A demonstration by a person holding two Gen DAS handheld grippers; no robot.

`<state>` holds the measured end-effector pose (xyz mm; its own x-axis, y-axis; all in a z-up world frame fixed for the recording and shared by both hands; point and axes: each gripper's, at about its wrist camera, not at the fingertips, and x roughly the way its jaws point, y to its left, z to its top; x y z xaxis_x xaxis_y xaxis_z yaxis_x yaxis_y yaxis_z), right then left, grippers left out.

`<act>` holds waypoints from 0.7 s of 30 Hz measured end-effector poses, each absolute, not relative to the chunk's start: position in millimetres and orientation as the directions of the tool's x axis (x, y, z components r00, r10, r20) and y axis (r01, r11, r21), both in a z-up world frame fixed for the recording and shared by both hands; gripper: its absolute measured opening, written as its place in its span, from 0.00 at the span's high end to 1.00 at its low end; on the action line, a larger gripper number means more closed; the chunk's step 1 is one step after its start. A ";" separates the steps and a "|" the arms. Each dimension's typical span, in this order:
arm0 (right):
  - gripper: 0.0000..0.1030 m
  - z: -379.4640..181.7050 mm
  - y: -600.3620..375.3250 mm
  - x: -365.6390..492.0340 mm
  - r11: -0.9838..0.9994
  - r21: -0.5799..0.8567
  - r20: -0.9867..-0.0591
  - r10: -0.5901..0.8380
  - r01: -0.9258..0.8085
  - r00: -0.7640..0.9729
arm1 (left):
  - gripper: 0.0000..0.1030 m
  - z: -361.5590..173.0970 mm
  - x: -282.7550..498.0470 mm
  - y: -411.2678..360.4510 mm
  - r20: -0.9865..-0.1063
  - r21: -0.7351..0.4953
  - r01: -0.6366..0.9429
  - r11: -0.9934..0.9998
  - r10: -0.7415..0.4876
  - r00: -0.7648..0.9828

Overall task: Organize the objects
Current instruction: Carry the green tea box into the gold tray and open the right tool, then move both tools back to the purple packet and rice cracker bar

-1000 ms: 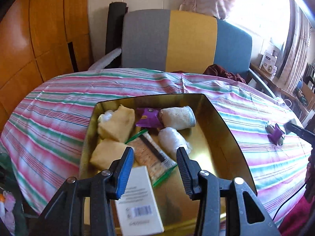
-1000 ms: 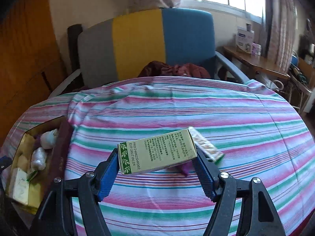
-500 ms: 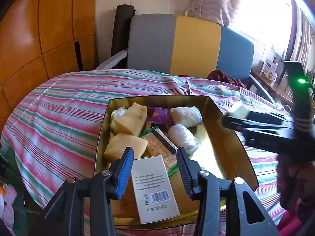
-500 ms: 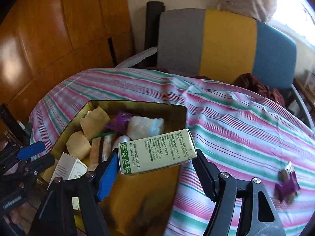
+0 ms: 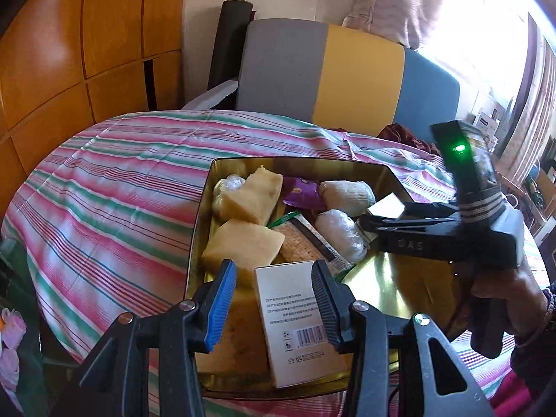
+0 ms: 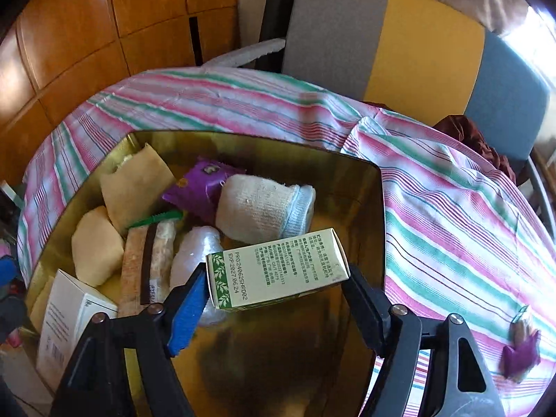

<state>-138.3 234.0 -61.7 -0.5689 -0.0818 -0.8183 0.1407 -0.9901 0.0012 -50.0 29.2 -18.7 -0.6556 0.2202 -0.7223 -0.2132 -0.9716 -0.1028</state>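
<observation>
A gold tin tray point(image 5: 389, 288) point(image 6: 361, 187) sits on the striped table. In it lie yellow cake pieces point(image 5: 243, 243), a purple packet point(image 5: 302, 193), a rolled sock point(image 6: 260, 208), a cracker pack point(image 5: 305, 243) and a white box point(image 5: 299, 316). My right gripper point(image 6: 276, 293) is shut on a green-and-cream box point(image 6: 278, 274) and holds it above the tray's bare right part; it shows in the left wrist view point(image 5: 368, 224) too. My left gripper point(image 5: 272, 304) is open and empty above the white box at the tray's near edge.
A purple wrapped sweet point(image 6: 521, 354) lies on the striped cloth point(image 6: 451, 215) right of the tray. A grey, yellow and blue chair point(image 5: 326, 76) stands behind the table. Wooden panels point(image 5: 69, 52) line the left wall.
My right gripper has carried the green-and-cream box from over the cloth to above the tray and lower into it. My left gripper has drawn back a little, still open.
</observation>
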 end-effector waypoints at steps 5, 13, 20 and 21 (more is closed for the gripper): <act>0.12 -54.4 243.2 -127.6 -0.990 0.066 -0.800 -0.129 0.128 -0.586 | 0.56 -19.6 -48.7 27.8 -0.724 -0.108 -0.205 -0.973 0.218 -0.654; 0.11 -33.7 256.9 -97.9 -0.989 0.097 -0.759 -0.145 0.109 -0.635 | 0.56 -13.8 -40.7 35.4 -0.717 -0.089 -0.227 -0.970 0.221 -0.661; 0.08 -21.2 296.1 -64.0 -0.993 0.112 -0.740 -0.107 0.036 -0.664 | 0.56 -4.8 -29.8 49.4 -0.705 -0.072 -0.276 -0.958 0.245 -0.666; 0.08 -19.7 304.8 -59.1 -0.994 0.112 -0.739 -0.095 0.018 -0.667 | 0.56 -3.8 -27.9 52.6 -0.704 -0.070 -0.286 -0.956 0.251 -0.664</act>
<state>-59.1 304.8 -19.7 -0.6674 -0.0948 -0.7387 0.0177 -0.9936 0.1115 -27.9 52.6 -3.8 -0.6644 0.2507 -0.7041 -0.2860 -0.9556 -0.0703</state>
